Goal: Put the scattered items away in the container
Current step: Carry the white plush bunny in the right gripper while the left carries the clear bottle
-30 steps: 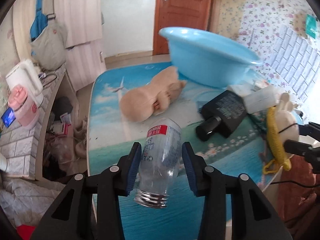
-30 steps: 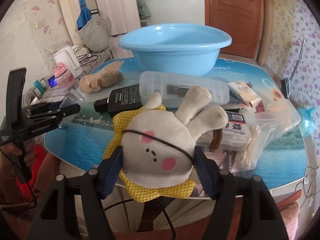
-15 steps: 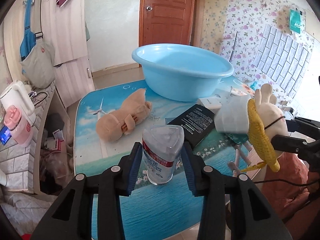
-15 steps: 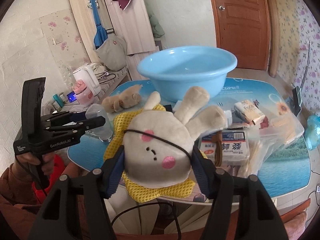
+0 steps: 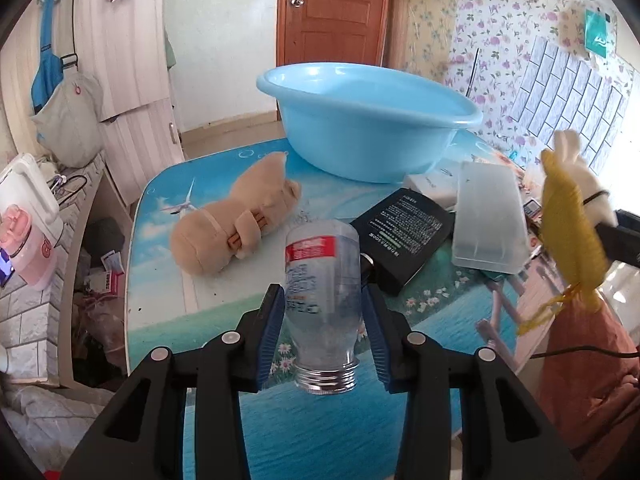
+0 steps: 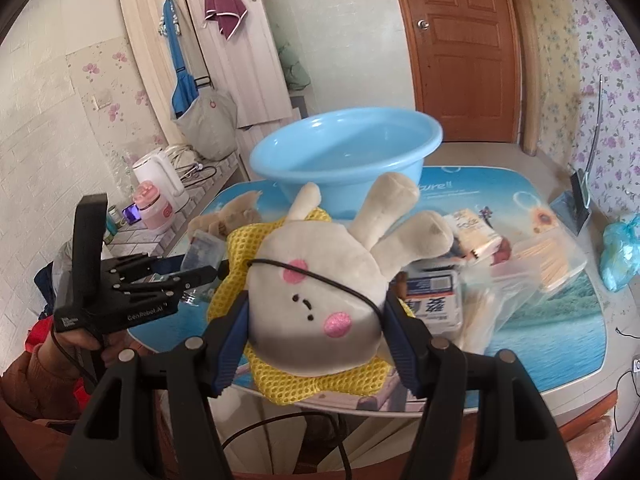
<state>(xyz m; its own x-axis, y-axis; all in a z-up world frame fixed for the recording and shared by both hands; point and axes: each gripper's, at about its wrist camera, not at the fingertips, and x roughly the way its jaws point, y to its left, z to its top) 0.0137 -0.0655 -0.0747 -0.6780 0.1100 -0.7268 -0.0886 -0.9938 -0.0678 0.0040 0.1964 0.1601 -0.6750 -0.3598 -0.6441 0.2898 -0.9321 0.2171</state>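
in the left wrist view our left gripper [image 5: 323, 316] clamps the capless clear bottle [image 5: 323, 300] above the table, short of the blue basin [image 5: 368, 120]; the smooth plastic could slip. in the right wrist view our right gripper [image 6: 316, 320] squeezes the rabbit plush [image 6: 324, 300], also short of the basin [image 6: 344, 152], and its loose cord could snag.

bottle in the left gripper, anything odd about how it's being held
Yes: the clear bottle sits in the left gripper with its open threaded neck toward the camera and no cap on it. It looks empty, and nothing has spilled on the table. The blue basin stands upright.
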